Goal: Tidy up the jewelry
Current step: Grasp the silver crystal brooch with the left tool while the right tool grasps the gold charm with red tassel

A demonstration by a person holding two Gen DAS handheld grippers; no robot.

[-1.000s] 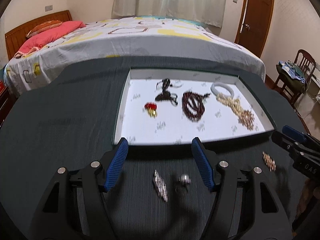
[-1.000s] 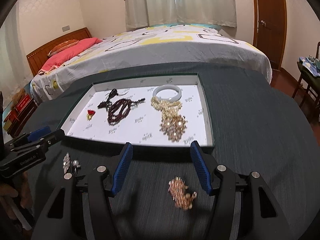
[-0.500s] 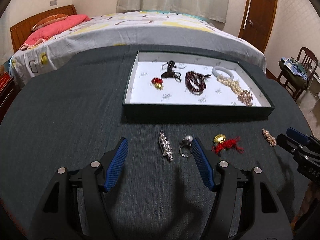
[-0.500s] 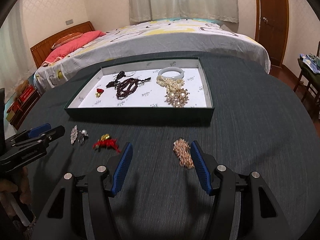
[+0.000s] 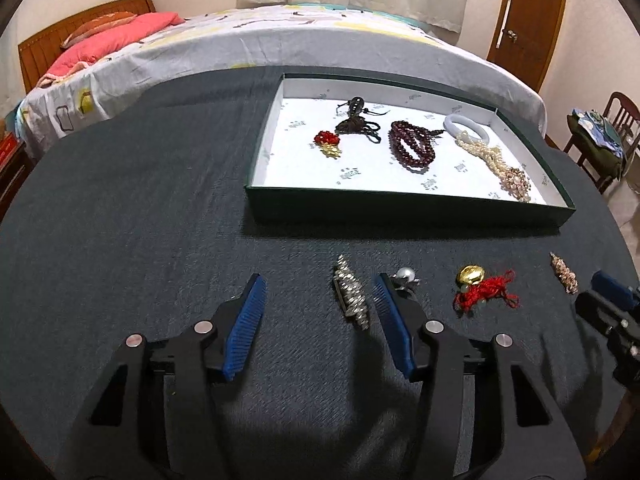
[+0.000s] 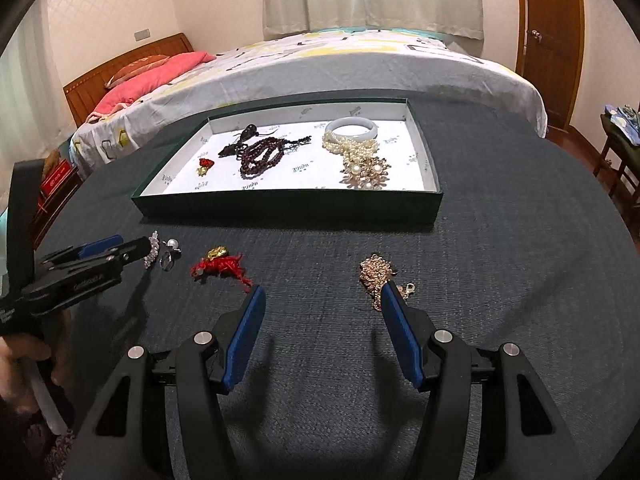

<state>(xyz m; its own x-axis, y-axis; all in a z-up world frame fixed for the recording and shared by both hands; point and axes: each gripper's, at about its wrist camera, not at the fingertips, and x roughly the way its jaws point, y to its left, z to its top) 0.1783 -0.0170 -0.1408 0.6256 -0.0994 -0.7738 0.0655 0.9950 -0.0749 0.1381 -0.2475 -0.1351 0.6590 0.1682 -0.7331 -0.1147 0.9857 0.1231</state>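
A green tray point(image 5: 400, 210) point(image 6: 288, 206) with a white floor holds a red brooch, dark beads point(image 5: 410, 145), a white bangle point(image 6: 354, 130) and a pearl necklace. On the dark tablecloth in front lie a silver crystal piece point(image 5: 351, 298), a pearl ring point(image 5: 406, 276), a gold-and-red tassel charm point(image 5: 482, 286) point(image 6: 222, 265) and a rose-gold chain point(image 6: 378, 276) point(image 5: 563, 272). My left gripper point(image 5: 320, 318) is open and empty, with the silver piece between its fingers. My right gripper point(image 6: 322, 326) is open and empty; the chain lies by its right finger.
A bed point(image 5: 280, 40) with a pink pillow stands behind the round table. A wooden door point(image 5: 528, 20) and a chair point(image 5: 600, 144) with clothes are at the right. The table edge curves away on both sides.
Both grippers have pulled back and risen away from the tray. The tassel charm has come into view, and the silver piece and chain now lie farther out near the fingertips.
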